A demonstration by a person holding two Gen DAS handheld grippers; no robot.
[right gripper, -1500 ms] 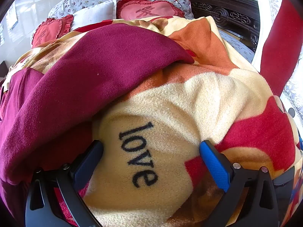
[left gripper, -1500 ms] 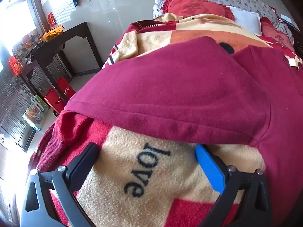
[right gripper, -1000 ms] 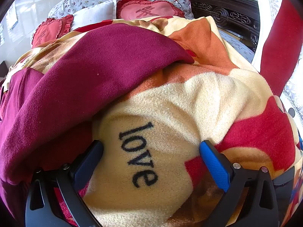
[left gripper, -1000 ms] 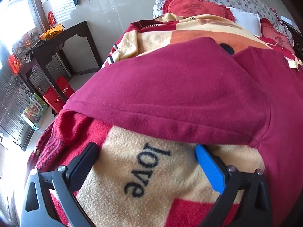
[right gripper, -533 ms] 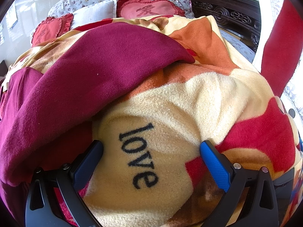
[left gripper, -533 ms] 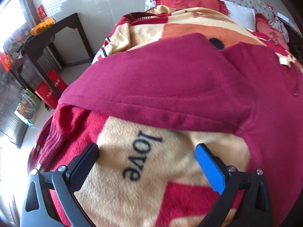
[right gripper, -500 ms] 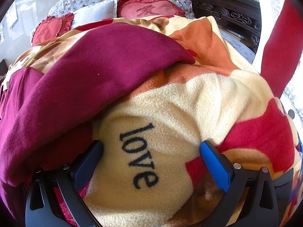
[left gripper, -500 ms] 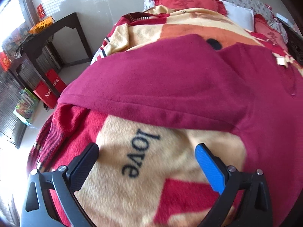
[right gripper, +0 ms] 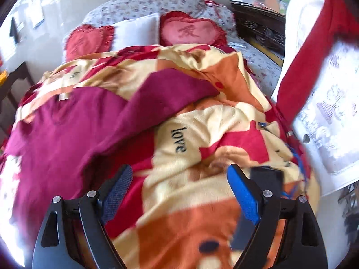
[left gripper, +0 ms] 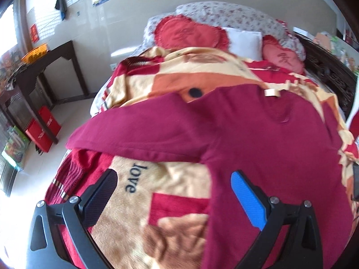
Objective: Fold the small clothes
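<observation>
A maroon long-sleeved top [left gripper: 258, 134] lies spread on a bed's red, cream and orange blanket [left gripper: 179, 201]. One sleeve [left gripper: 139, 132] reaches left in the left wrist view. The other sleeve [right gripper: 170, 89] reaches right in the right wrist view, beside the body [right gripper: 56, 130]. My left gripper [left gripper: 172, 192] is open and empty above the blanket, its blue finger over the top's body. My right gripper [right gripper: 179, 188] is open and empty above the blanket, right of the top.
Red heart pillows [left gripper: 190, 31] and a white pillow [right gripper: 134, 31] lie at the head of the bed. A dark wooden table [left gripper: 44, 67] and red boxes [left gripper: 42, 127] stand left of the bed. A white and red cloth [right gripper: 318, 89] hangs at the right.
Both grippers have pulled back and up from the blanket, so much more of the bed and top shows. Both stay open and empty.
</observation>
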